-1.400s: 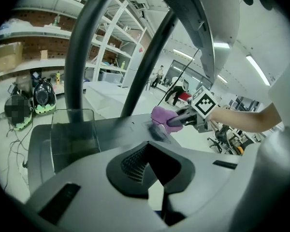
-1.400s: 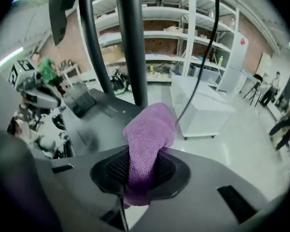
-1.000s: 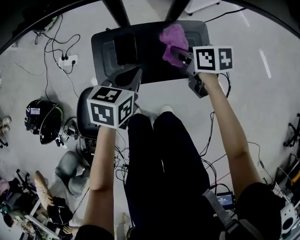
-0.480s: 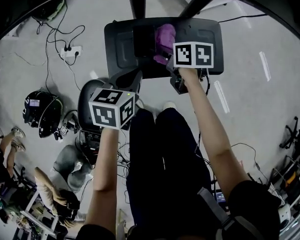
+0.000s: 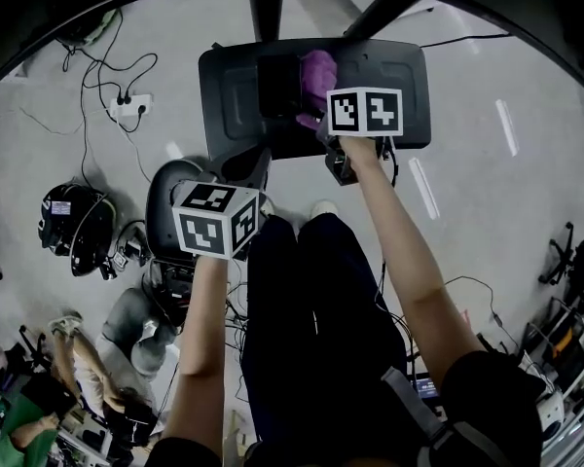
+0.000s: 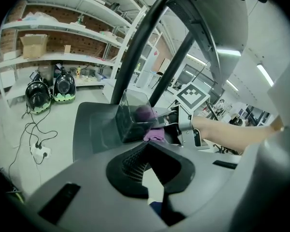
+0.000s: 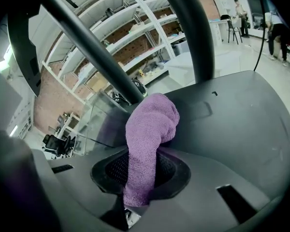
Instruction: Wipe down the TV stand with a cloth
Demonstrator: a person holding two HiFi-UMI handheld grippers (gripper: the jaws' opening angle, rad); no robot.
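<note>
Pinching a fold of the purple cloth [image 7: 147,129], the right claw [image 7: 141,175] has its jaws closed on the fabric. One strip runs back between them, and a rounded bunch bulges out past the tips.

The cloth looks like terry: soft, light and limp, with a nap that should cling a little to a surface. I judge that it will crumple and trail rather than push stiffly. The best hold is probably a gathered fold seated deep in the jaws, as here, leaving a wad proud of the tips (a hold on one thin edge would probably slip free under drag).

In the head view the bunch lies on the dark base plate of the TV stand [image 5: 394,76]. It is toward the back and middle of the plate, just beside a smoky box [image 5: 277,86] and close to the uprights. It sits directly ahead of the right claw, touching the plate as far as I can tell.

The left claw [image 6: 146,151] appears to have its jaws together at the tips with nothing between them. It is held off the stand's near edge, over the floor, well apart from the cloth.
</note>
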